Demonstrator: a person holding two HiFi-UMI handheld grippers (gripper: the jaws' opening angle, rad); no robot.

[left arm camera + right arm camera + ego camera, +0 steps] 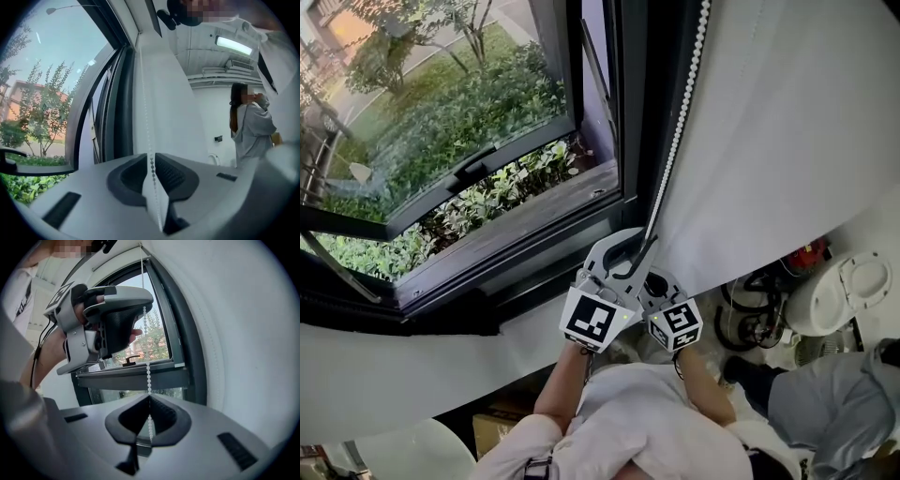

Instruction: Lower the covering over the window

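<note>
While the right gripper (149,398) was clamped shut on the bead chain (148,364), the left gripper (152,158) sat higher on the same chain. Its jaws stood a narrow gap apart; the chain ran through the gap and the pads did not press it. In the head view both grippers were close together near the window's (487,171) lower corner. The white blind (787,122) hung just right of the chain. The open window to its left was uncovered, with shrubs (469,108) outside. A person (251,131) stood in the background.
</note>
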